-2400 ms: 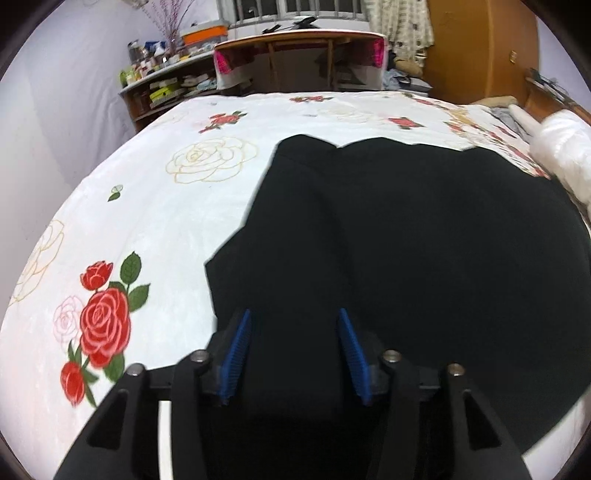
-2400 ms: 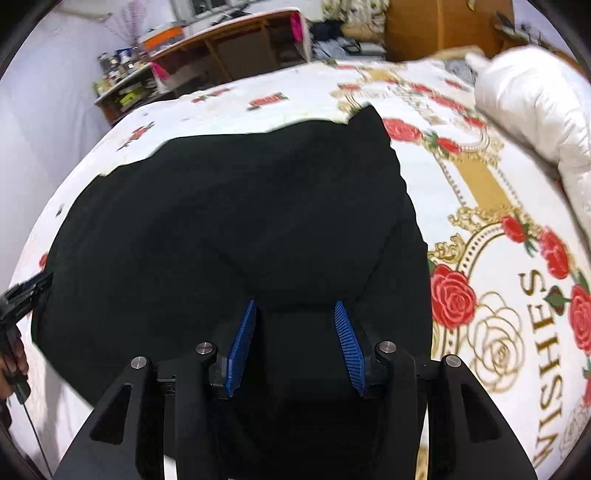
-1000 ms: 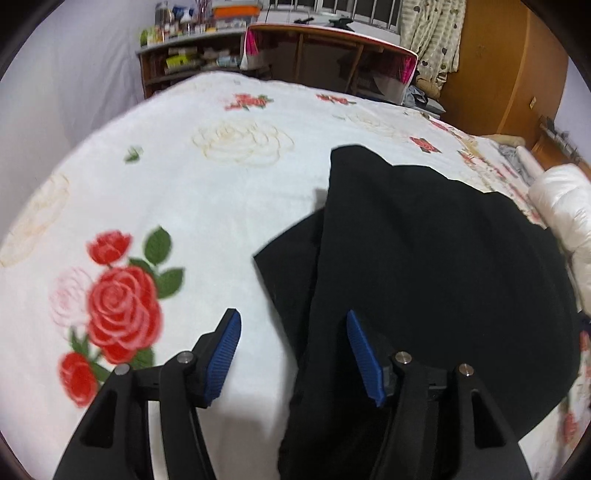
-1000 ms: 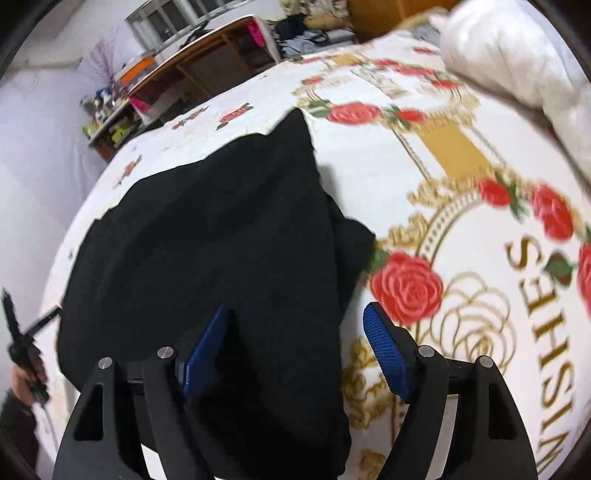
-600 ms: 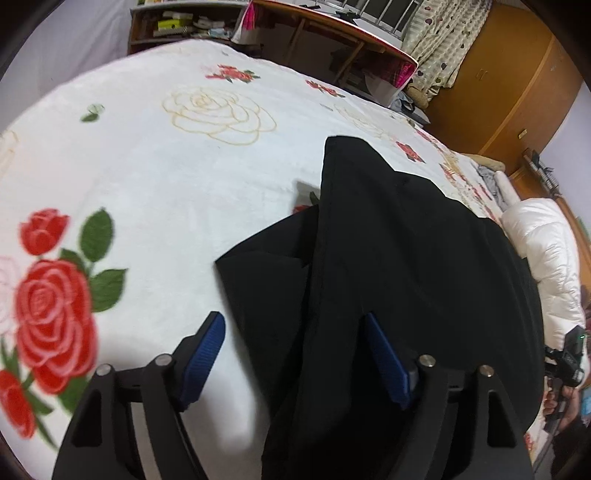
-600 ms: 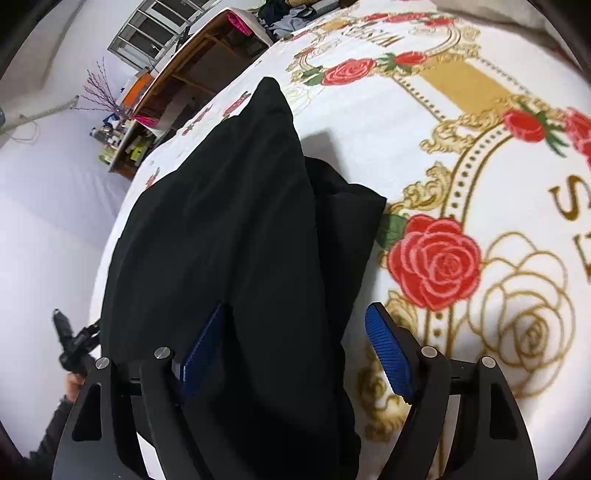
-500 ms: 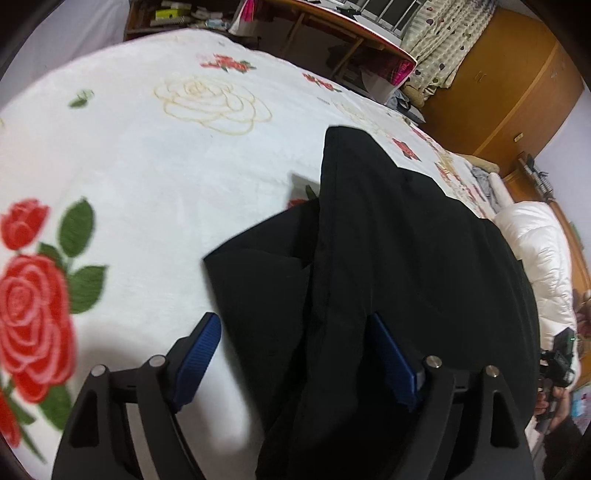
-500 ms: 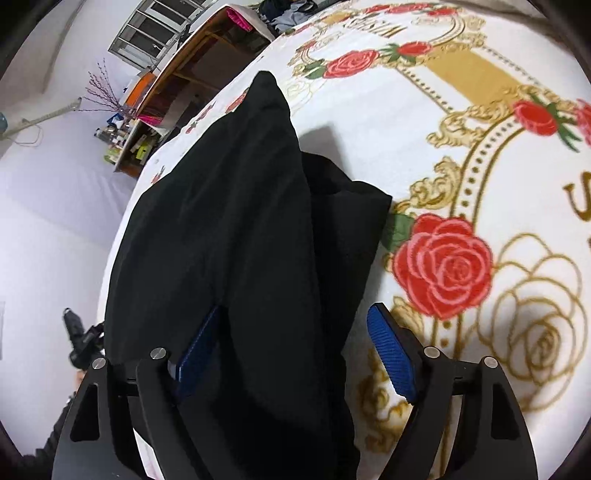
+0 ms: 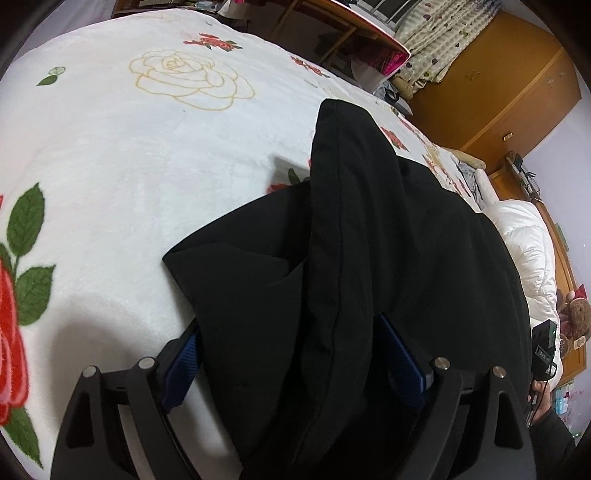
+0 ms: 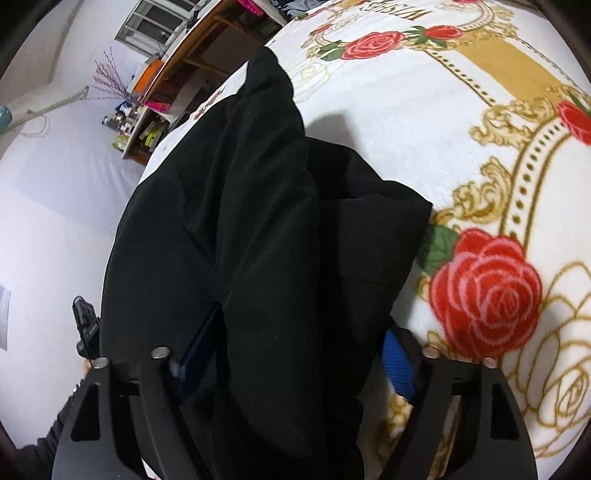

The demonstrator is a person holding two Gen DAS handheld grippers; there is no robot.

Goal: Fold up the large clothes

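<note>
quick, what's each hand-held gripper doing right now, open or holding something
Left hand-held gripper: open, fingers spread around a thick edge of the black garment.
Right hand-held gripper: open, fingers either side of the garment's bunched fold.

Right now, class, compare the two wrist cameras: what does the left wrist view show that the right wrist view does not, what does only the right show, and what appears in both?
Only the left wrist view shows the wooden wardrobe, the white duvet and the teddy bear.

Only the right wrist view shows the window, the cluttered shelf and the gold band printed on the blanket.

Both show the black garment lying between open blue-padded fingers, the rose-print blanket and the desk.
</note>
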